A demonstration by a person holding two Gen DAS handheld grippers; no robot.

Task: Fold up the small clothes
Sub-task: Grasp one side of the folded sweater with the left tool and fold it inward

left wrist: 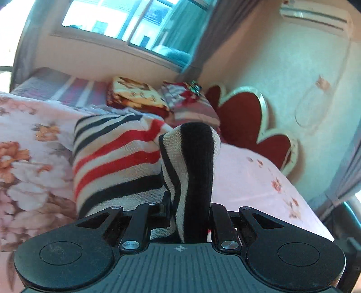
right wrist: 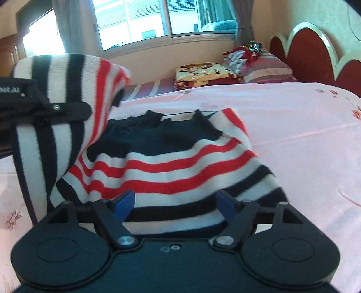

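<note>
A small striped sweater, white with red and navy bands, lies on the pink floral bedsheet. My left gripper is shut on a bunched fold of the sweater and lifts it off the bed. The same gripper shows at the left of the right wrist view, holding the raised sweater side. My right gripper is open, its blue fingertips apart over the sweater's lower hem, holding nothing.
Folded blankets and a striped pillow lie at the far end of the bed by a red scalloped headboard. A window with grey curtains is behind. The bed edge drops off at the right in the left wrist view.
</note>
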